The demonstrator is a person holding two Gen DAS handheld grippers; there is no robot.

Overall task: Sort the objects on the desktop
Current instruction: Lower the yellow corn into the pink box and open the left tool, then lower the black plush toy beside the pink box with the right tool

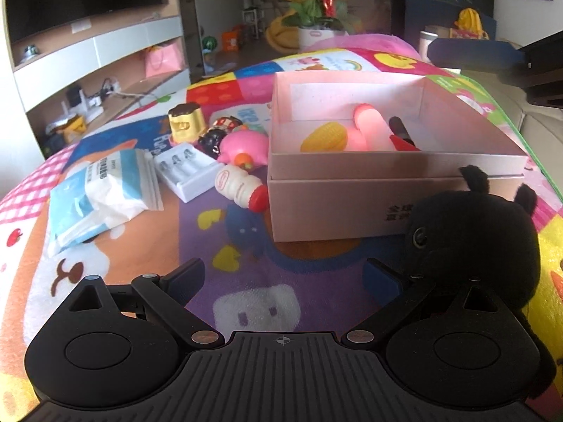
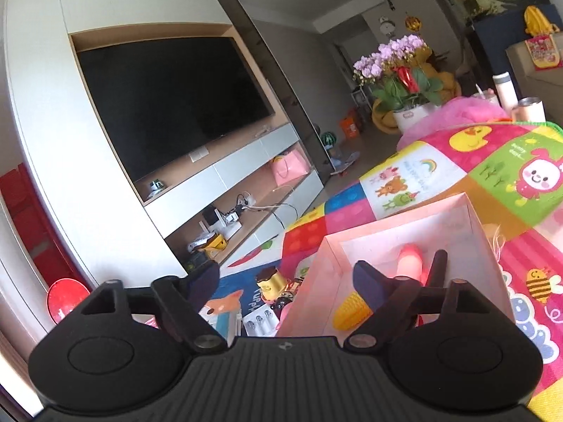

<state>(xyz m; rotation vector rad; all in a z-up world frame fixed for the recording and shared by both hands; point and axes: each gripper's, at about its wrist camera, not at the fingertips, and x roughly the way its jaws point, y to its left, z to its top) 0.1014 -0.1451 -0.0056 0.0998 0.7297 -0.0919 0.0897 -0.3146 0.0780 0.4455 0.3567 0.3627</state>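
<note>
A pale pink box [image 1: 387, 190] sits on the colourful mat [image 1: 246, 292]; inside lie a yellow corn toy [image 1: 325, 138], a pink tube [image 1: 366, 125] and a red-black tool [image 1: 403, 133]. Left of the box lie a small bottle with a red cap [image 1: 241, 187], a pink pig toy [image 1: 244, 147], a white battery case [image 1: 186, 170], a tissue pack [image 1: 98, 190] and a gold cup toy [image 1: 184, 123]. A black plush [image 1: 475, 239] sits beside my open, empty left gripper [image 1: 285, 277]. My right gripper [image 2: 285, 281] is open above the box's [image 2: 316, 281] left wall; it also shows far right in the left wrist view [image 1: 492, 59].
A TV wall unit with shelves [image 2: 211, 190] stands left of the table. A flower pot [image 1: 316, 10] stands behind the table. Cups [image 2: 527, 109] stand at the far right edge.
</note>
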